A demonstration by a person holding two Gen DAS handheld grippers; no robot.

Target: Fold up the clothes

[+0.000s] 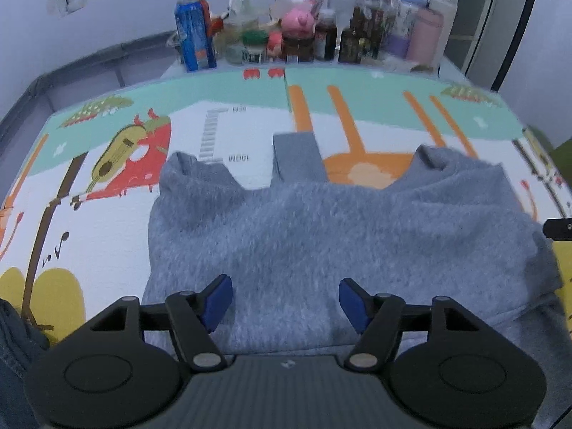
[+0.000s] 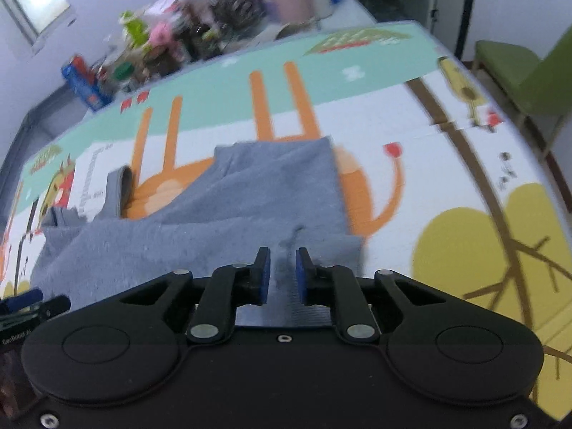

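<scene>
Left wrist view shows the left gripper [image 1: 285, 298] spread wide above the gray sweater [image 1: 321, 236]. On the play mat [image 2: 429, 164], the right gripper [image 2: 283, 271] is nearly pressed together; whether it pinches the sweater is unclear.

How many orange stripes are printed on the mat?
4 orange stripes on the mat: one and another near the middle, two more to the right, all running from the teal band toward the grey garment. It may hide others.

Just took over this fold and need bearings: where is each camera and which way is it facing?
Left wrist: on the left gripper, tilted down at the grey garment; jaws wide apart.
Right wrist: on the right gripper, over the garment's corner; jaws nearly together.
Shared: garment, cartoon mat, bottle clutter.
</scene>
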